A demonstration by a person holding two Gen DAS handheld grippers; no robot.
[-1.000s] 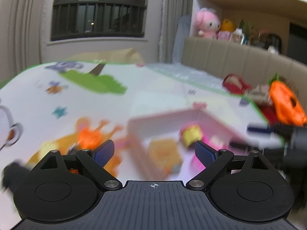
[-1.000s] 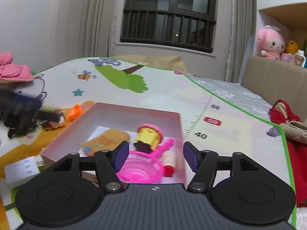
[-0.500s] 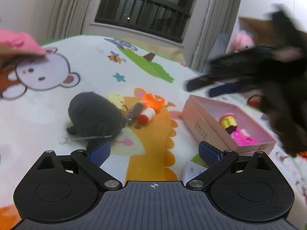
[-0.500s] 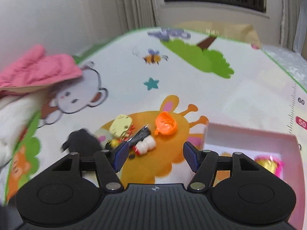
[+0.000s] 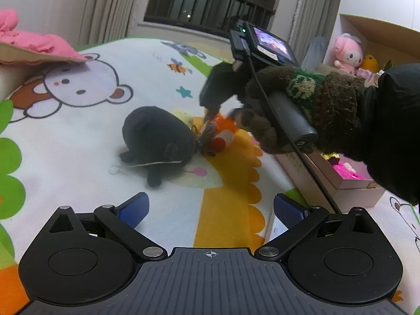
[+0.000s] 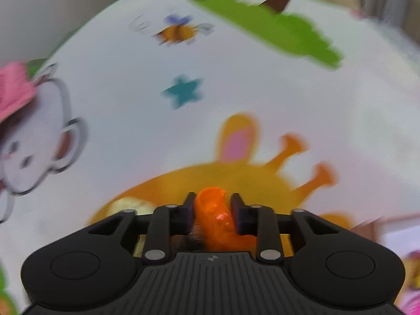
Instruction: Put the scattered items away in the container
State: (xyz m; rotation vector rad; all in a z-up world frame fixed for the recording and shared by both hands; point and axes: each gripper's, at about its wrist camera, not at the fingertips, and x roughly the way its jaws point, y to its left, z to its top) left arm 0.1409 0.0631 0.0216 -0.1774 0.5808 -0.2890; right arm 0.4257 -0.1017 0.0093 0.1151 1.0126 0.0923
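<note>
Right wrist view blurred: right gripper [image 6: 213, 211] closing on orange toy [image 6: 214, 216]; left gripper [image 5: 210, 206] wide open, empty.

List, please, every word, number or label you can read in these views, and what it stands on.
Nothing here is legible.
Green print on the side of the pink box: too small.
Mark on the white carton: too small.
Small screen: blurred picture, no readable text.

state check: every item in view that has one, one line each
left tongs: wide open, empty, opening
right tongs: closing, orange toy between pads
pink box: open-topped, toys inside
black plush: lying on mat, untouched
small red-and-white toy: on mat beside plush
</note>
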